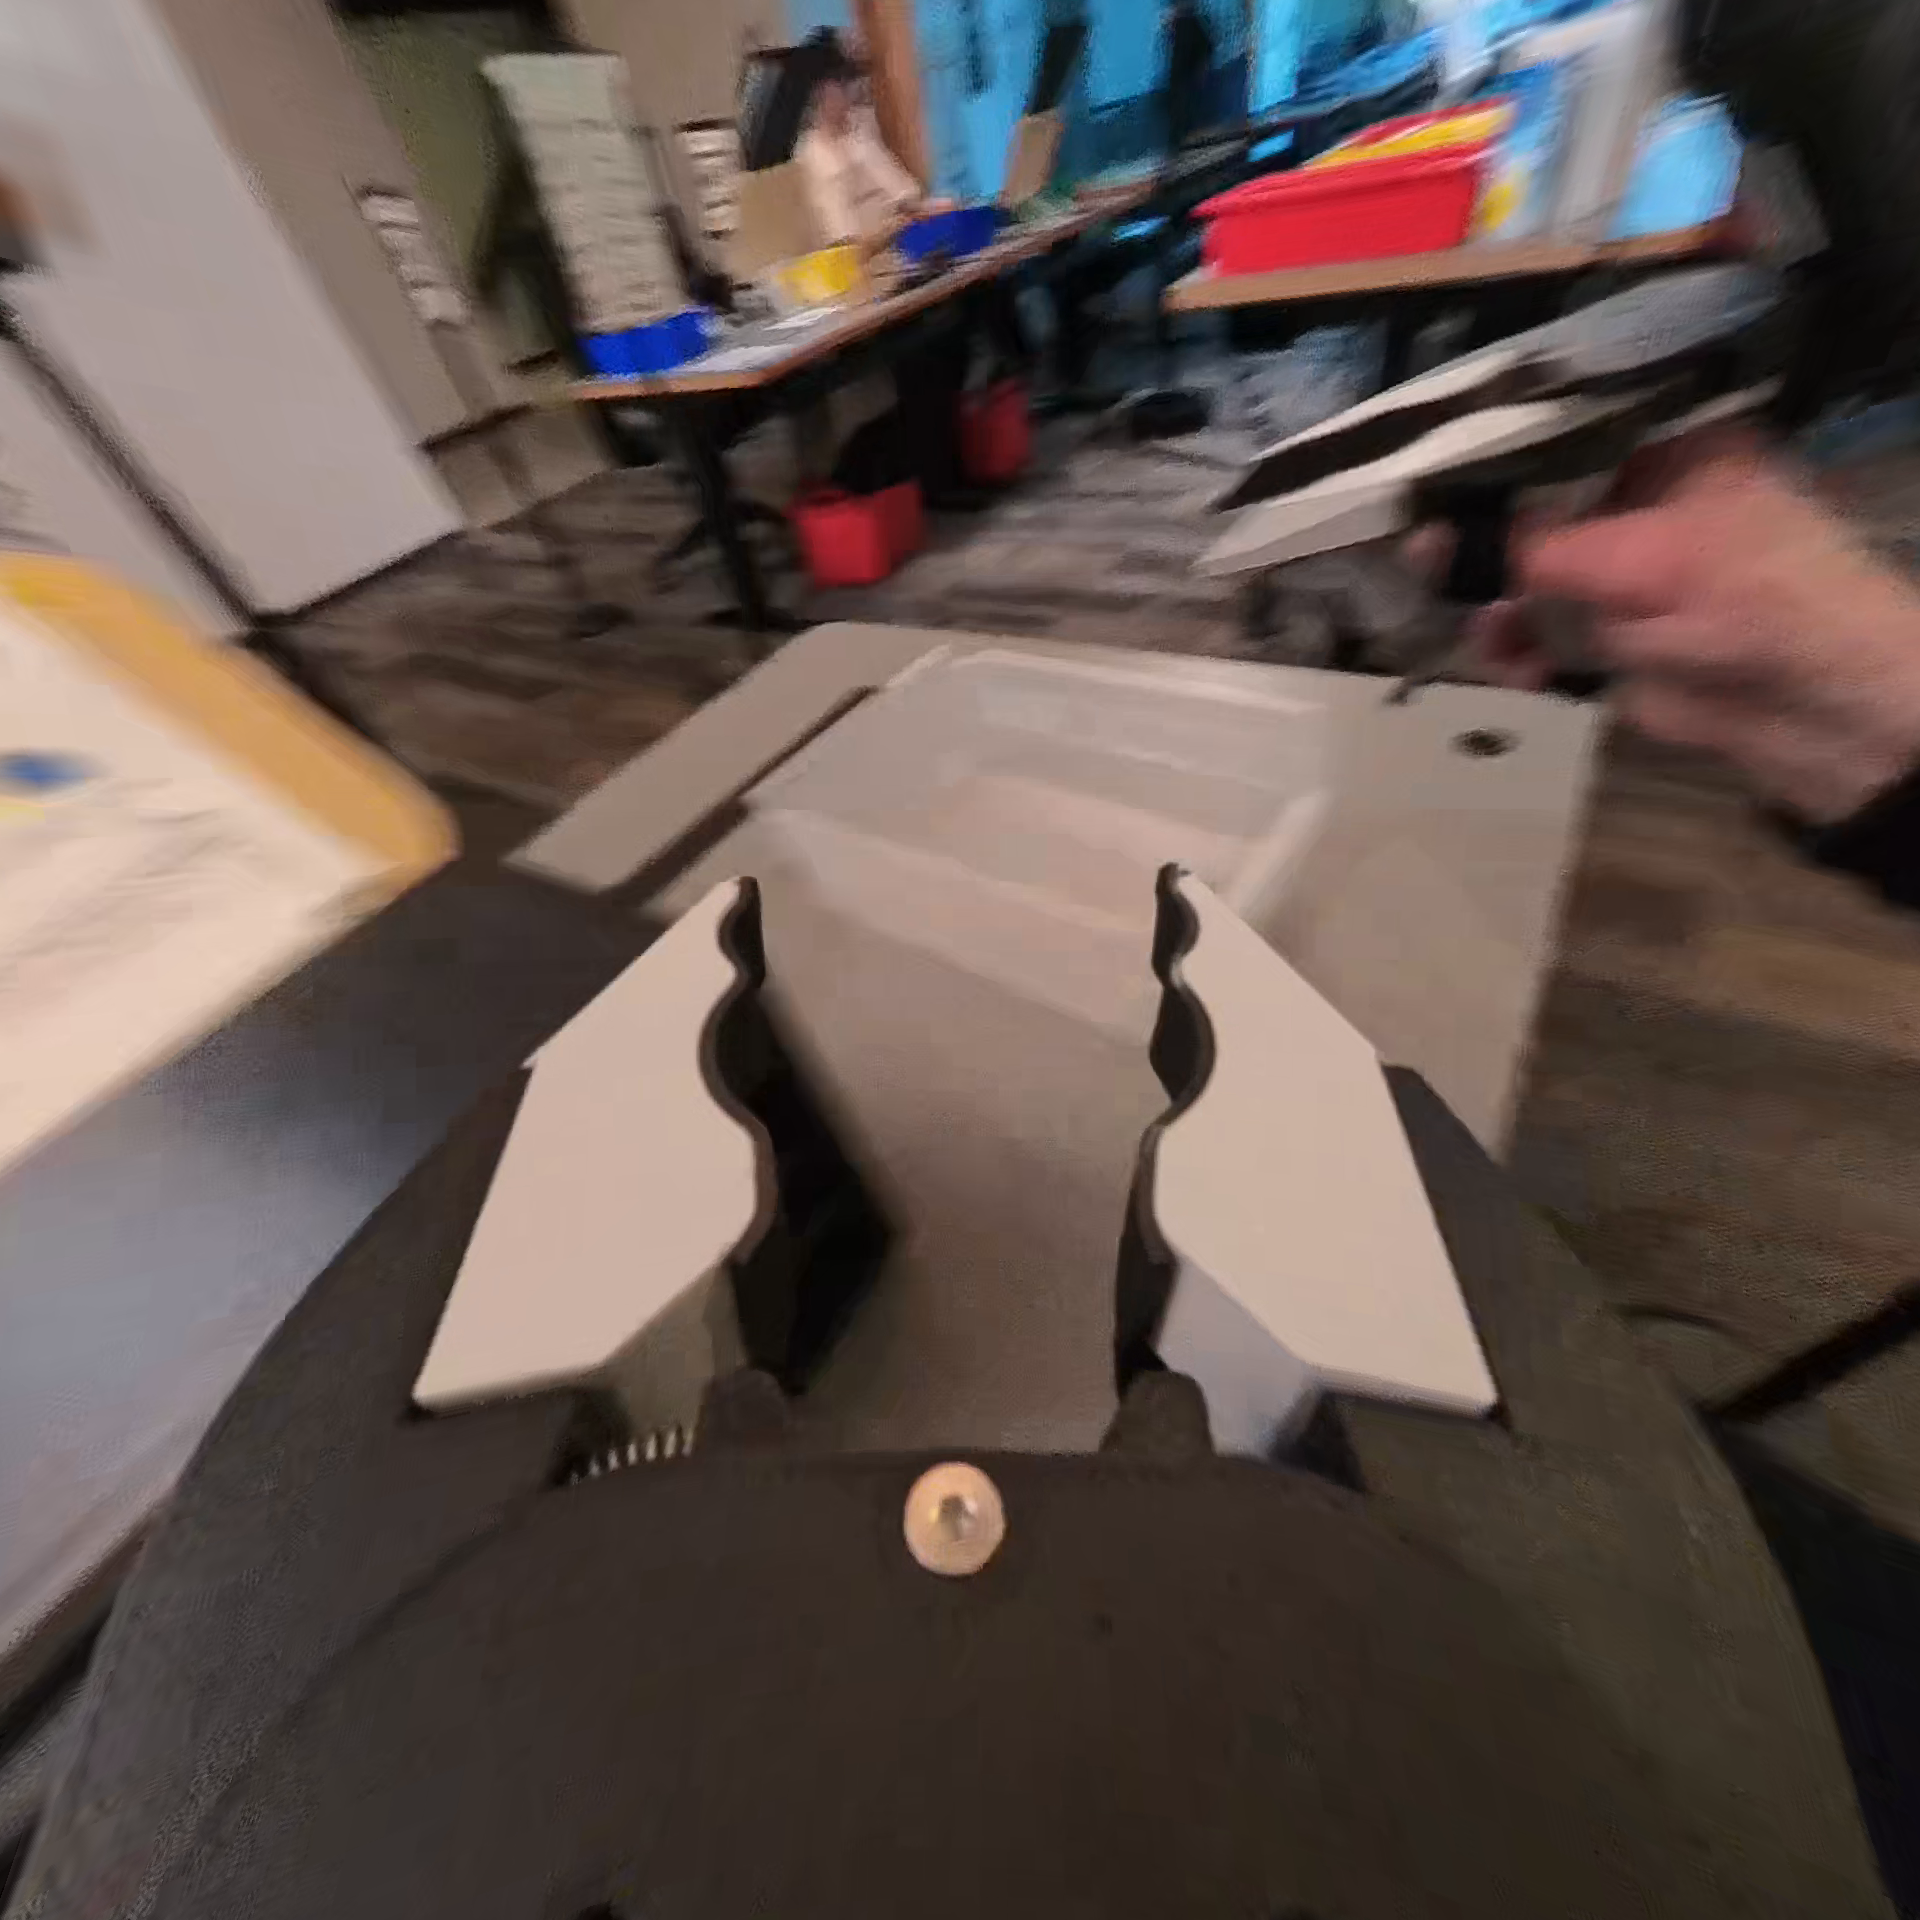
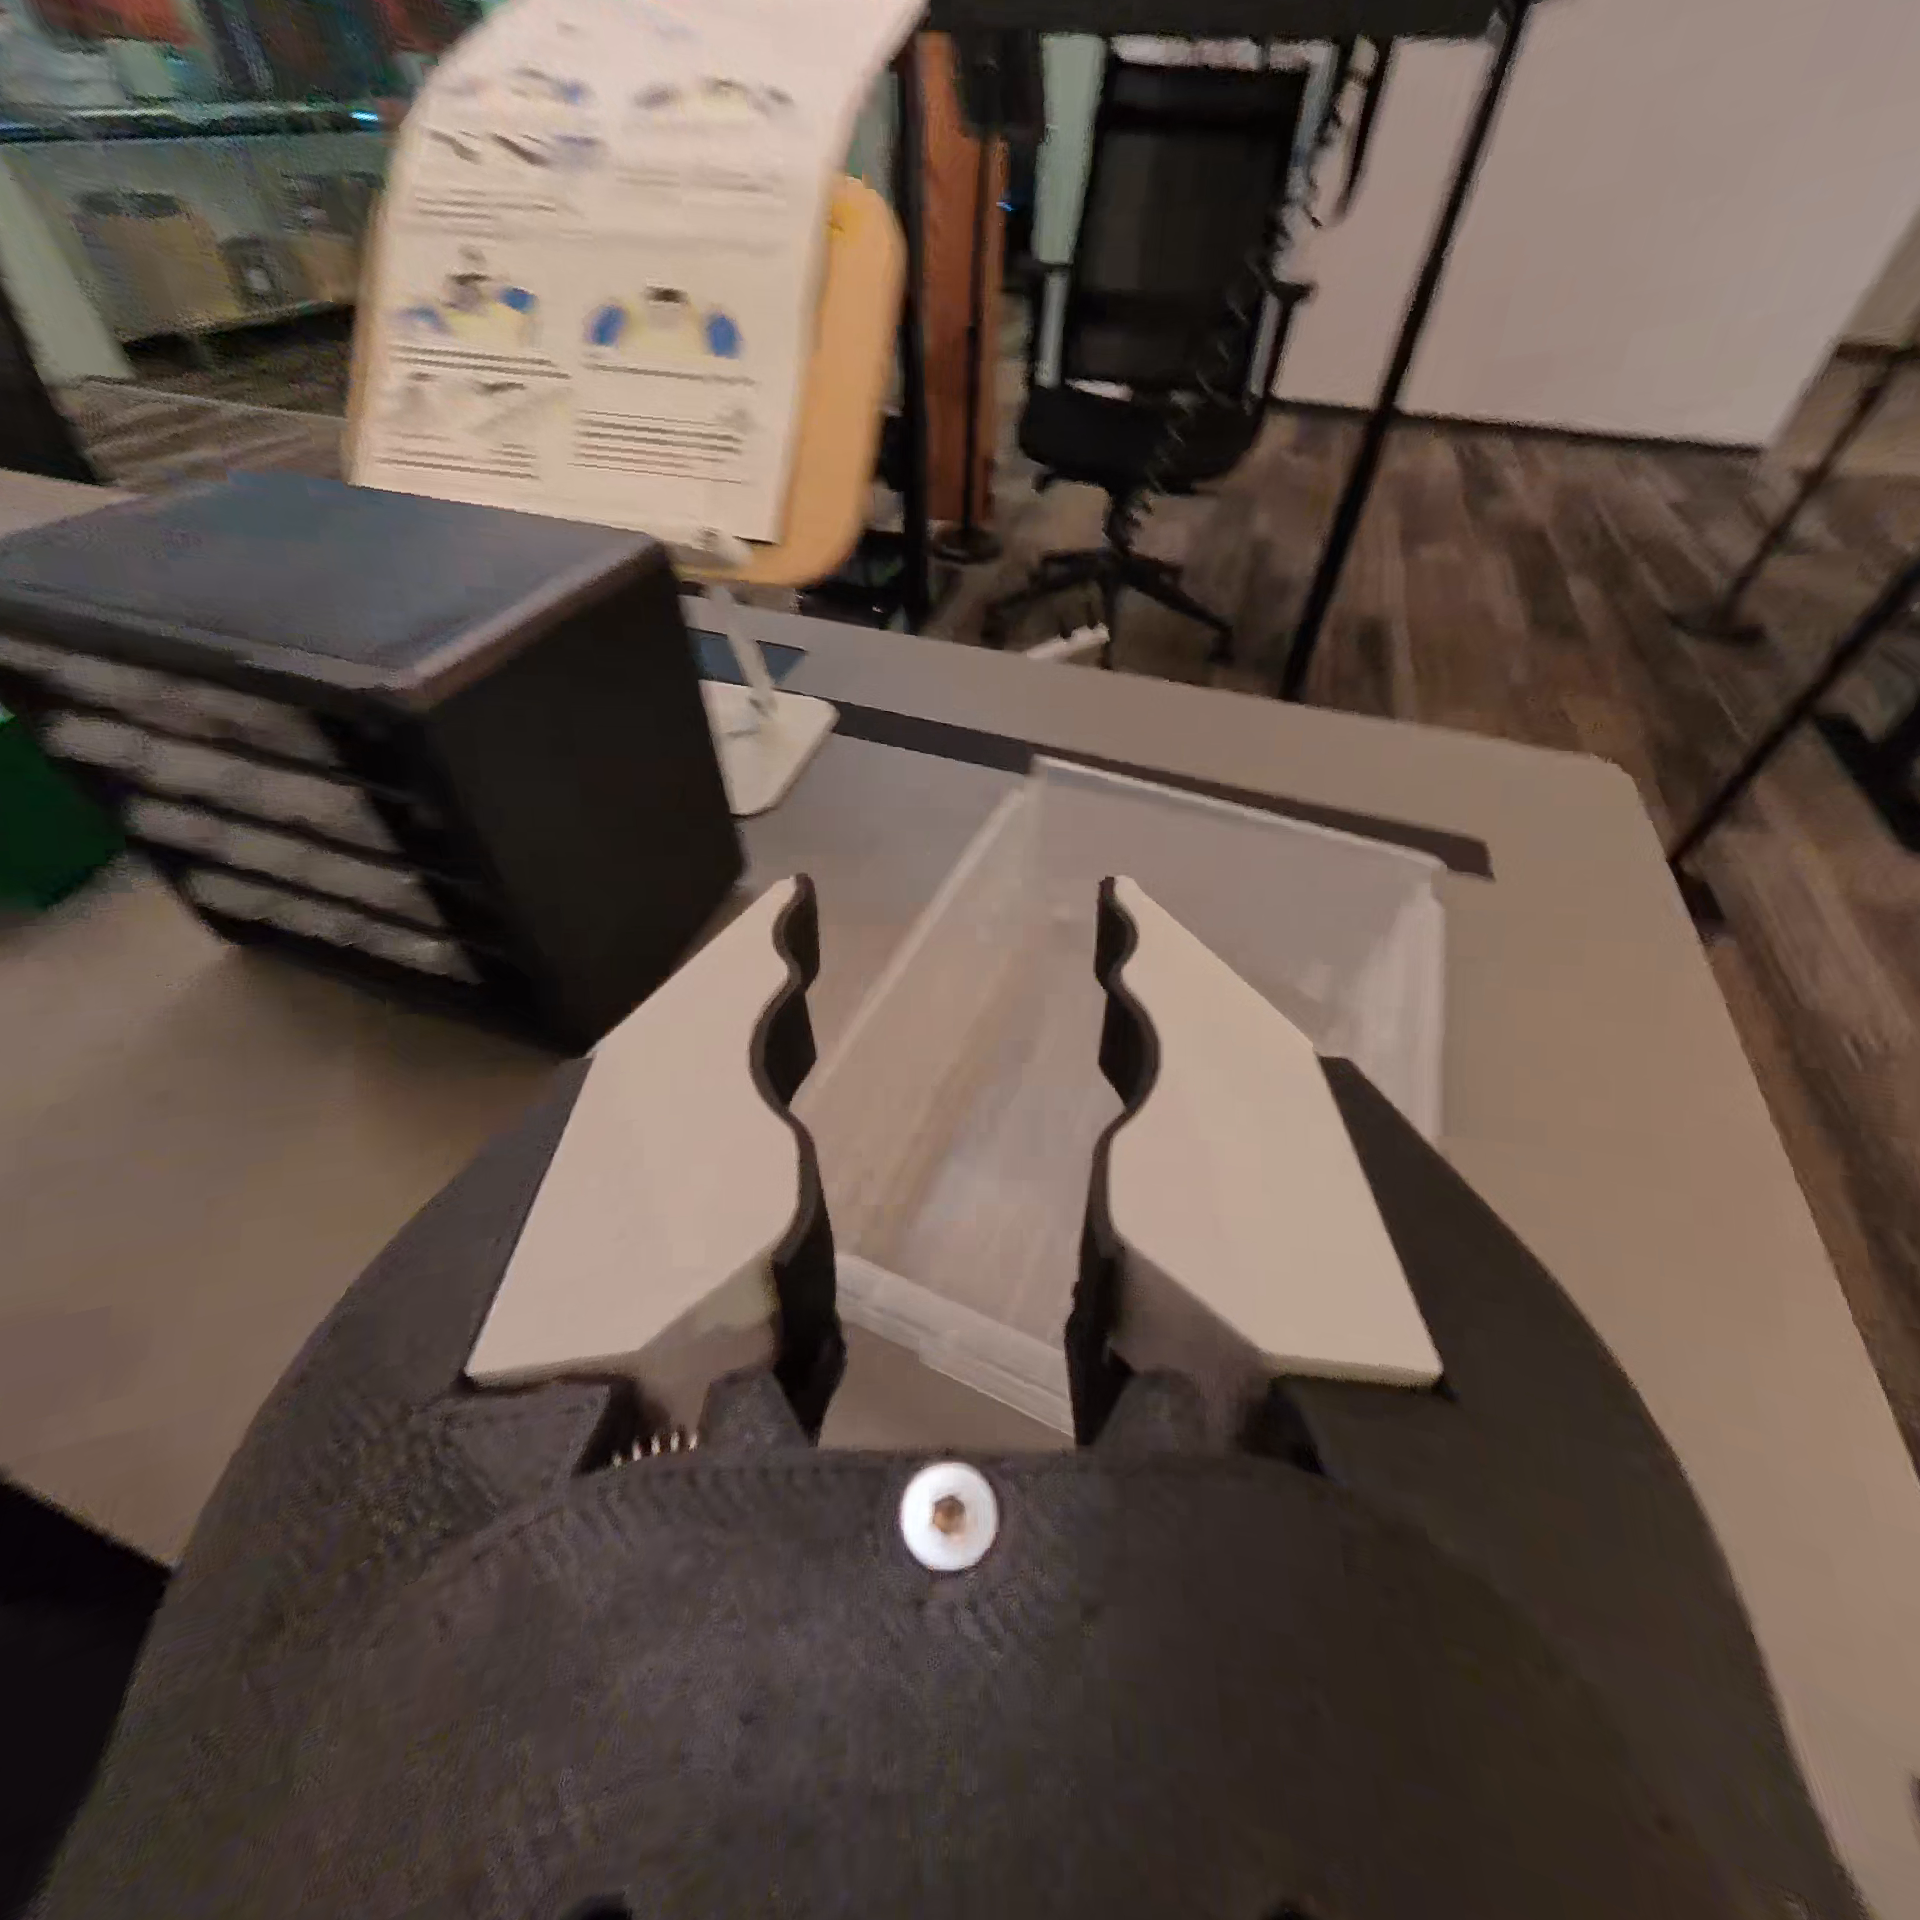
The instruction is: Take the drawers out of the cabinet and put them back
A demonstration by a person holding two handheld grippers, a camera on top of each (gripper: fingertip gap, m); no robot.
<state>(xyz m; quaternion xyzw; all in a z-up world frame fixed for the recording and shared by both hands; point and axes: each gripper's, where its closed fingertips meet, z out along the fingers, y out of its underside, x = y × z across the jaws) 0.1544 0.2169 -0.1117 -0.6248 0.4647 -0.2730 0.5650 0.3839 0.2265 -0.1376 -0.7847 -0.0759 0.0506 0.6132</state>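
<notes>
A clear plastic drawer (image 2: 1164, 997) lies out of the cabinet on the grey table (image 2: 1558, 1091), near its right edge. The black cabinet (image 2: 499, 748) stands at the left with several drawers stacked in it. My right gripper (image 2: 956, 883) is open and empty above the drawer's near end. In the left wrist view the same drawer (image 1: 1039, 769) lies just ahead of my open, empty left gripper (image 1: 958, 881). The right gripper (image 1: 1236, 525) shows there too, held by a hand (image 1: 1725, 644) above the drawer's far right side.
An instruction sheet on a yellow-backed stand (image 2: 613, 270) stands behind the cabinet; it also shows at the left of the left wrist view (image 1: 156, 831). An office chair (image 2: 1153, 312) and black poles stand beyond the table. Other tables carry coloured bins (image 1: 1340, 218).
</notes>
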